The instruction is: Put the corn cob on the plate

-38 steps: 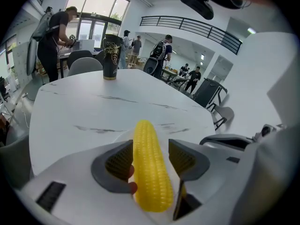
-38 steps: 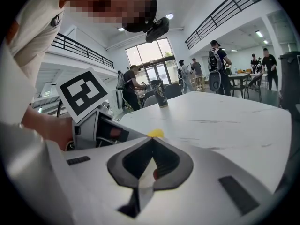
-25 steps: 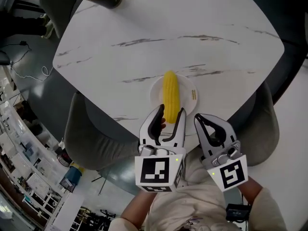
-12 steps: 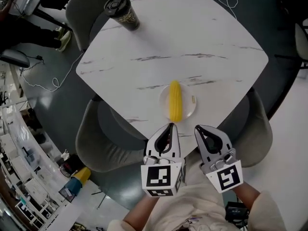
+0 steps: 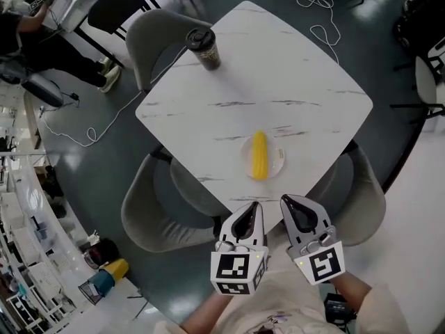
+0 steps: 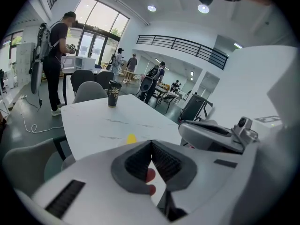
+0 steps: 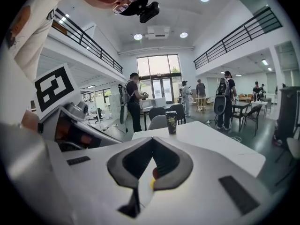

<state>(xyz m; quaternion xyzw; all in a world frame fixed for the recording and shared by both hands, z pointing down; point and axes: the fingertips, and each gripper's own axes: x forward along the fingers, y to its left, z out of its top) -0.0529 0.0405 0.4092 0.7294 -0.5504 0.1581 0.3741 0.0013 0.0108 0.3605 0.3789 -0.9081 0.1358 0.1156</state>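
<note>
The yellow corn cob (image 5: 259, 154) lies on the small white plate (image 5: 277, 160) near the front edge of the white marble table (image 5: 278, 82). My left gripper (image 5: 254, 205) hovers off the table's front edge, short of the plate, with its jaws shut and nothing between them. Beside it on the right, my right gripper (image 5: 286, 200) is also shut and empty. In the left gripper view the closed tips (image 6: 151, 142) meet just below the corn cob (image 6: 131, 138). In the right gripper view the jaws (image 7: 152, 139) are closed too.
A dark paper cup (image 5: 204, 48) stands at the table's far left corner, also visible as a cup (image 6: 113, 93) and a cup (image 7: 171, 122). Grey chairs (image 5: 149, 207) ring the table. A cable (image 5: 316, 16) lies on the floor beyond. People stand in the background.
The left gripper, open around the corn's near end a second ago, has let go, shut and drawn back. Both grippers have lifted away from the table. The corn stays on the plate.
</note>
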